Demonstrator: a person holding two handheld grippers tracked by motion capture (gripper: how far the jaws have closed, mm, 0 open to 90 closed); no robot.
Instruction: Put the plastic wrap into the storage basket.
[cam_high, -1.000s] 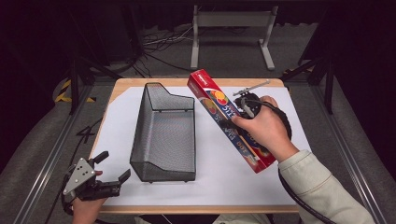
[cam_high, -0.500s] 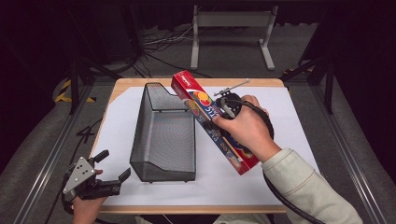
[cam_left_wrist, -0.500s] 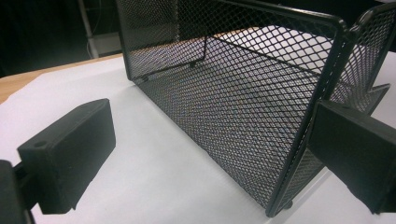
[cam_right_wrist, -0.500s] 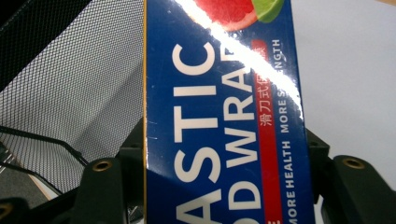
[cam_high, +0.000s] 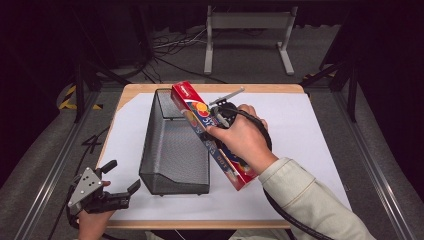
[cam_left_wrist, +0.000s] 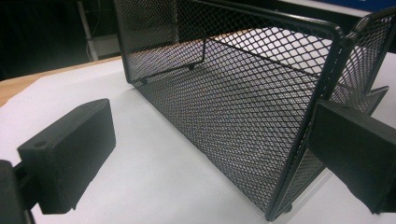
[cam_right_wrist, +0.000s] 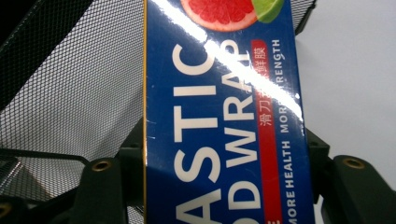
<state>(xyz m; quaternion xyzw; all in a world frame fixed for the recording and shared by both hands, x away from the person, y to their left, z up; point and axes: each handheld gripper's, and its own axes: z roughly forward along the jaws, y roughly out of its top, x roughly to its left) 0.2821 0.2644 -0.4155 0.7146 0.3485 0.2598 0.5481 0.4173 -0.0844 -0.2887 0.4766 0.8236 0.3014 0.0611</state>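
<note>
Right tongs (cam_high: 220, 116), held near the desk's centre, grip a long plastic wrap box (cam_high: 212, 137) across its width, a jaw on each long side in the right gripper view; the box (cam_right_wrist: 219, 116) slants from 11 o'clock to 5 o'clock, its far end over the right wall of the black mesh basket (cam_high: 175, 150) (whether box and rim touch is unclear); the right hand (cam_high: 242, 137) covers the box's middle; left tongs (cam_high: 117, 187) sit at the desk's 7 o'clock corner, jaws spread wide and empty, the basket's near corner (cam_left_wrist: 280, 186) just beyond them; white paper (cam_high: 310, 140) covers the wooden desk (cam_high: 150, 90); cables (cam_high: 165, 47) and a metal stand (cam_high: 247, 30) lie on the floor at 12 o'clock.
</note>
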